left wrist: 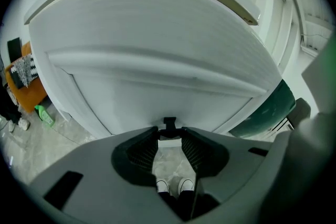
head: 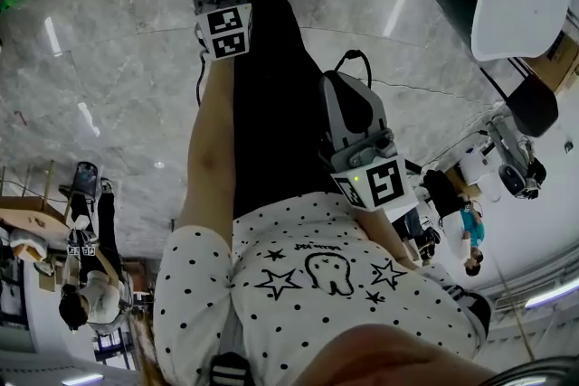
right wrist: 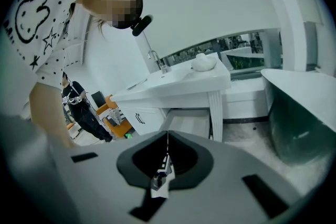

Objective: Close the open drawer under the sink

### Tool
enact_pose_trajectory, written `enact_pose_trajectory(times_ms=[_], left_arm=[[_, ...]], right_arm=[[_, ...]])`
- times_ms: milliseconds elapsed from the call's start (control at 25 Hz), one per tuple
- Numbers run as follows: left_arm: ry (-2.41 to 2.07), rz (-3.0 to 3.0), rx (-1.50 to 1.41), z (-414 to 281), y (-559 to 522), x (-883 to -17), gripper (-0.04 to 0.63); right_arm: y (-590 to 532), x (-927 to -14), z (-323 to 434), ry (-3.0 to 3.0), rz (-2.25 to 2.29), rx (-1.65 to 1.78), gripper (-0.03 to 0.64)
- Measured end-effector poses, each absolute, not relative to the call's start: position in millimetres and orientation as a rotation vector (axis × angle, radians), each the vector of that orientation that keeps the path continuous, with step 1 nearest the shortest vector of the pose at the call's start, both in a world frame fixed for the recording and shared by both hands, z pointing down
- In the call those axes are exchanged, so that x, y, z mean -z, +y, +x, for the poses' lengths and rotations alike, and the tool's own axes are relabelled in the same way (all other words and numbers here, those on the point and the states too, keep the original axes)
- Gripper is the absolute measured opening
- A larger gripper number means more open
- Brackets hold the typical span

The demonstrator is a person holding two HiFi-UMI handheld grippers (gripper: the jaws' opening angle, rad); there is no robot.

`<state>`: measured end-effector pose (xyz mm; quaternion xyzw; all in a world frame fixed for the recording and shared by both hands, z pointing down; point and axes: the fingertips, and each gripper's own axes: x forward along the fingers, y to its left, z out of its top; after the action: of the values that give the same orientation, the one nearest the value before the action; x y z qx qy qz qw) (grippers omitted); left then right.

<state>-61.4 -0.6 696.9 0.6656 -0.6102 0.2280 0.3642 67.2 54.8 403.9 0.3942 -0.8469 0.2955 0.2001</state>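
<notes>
Right tool [right wrist: 167,137] (jaws together) alone shows the sink [right wrist: 178,81].

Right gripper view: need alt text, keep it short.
The right gripper, jaws shut, points toward a white sink counter with a faucet and an open drawer below it. The person's star-print shirt fills the upper left.
</notes>
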Motion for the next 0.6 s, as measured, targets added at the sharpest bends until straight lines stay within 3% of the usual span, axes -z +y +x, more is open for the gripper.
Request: enact_pose_trajectory(times_ms=[600], left_arm=[[-1.544,1.728,-0.593,-59.2,-2.4,-697.0,0.143]], right_arm=[[53.7,-408.9,65.5,-2.339,1.126,-0.847,0.015]])
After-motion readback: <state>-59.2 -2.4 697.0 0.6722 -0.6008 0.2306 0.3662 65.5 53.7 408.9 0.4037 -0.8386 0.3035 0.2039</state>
